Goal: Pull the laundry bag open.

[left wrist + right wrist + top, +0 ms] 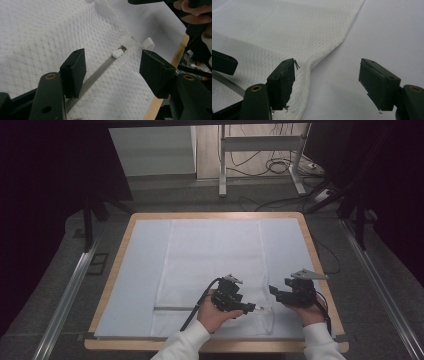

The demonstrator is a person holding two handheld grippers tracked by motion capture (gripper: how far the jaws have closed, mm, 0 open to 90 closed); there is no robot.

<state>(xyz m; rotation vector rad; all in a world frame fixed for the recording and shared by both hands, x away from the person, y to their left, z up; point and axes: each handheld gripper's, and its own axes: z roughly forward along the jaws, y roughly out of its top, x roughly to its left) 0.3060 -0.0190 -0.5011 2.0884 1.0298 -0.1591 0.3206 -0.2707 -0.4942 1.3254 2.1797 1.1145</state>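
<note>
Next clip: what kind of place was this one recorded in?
Probably a lab or recording studio, not a home: dark curtains flank the wooden-rimmed table, floor rails run alongside it, and cables lie loose under a metal frame behind.

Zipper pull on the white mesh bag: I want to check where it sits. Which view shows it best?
The left gripper view: the white zipper pull lies close and sharp at the zipper's end, beyond open jaws. The high view shows the zipper as a thin line. The right gripper view catches a strip of it.

Right gripper (327,85) fingers spread wide, white mesh cloth (287,37) below, white table (387,32)
</note>
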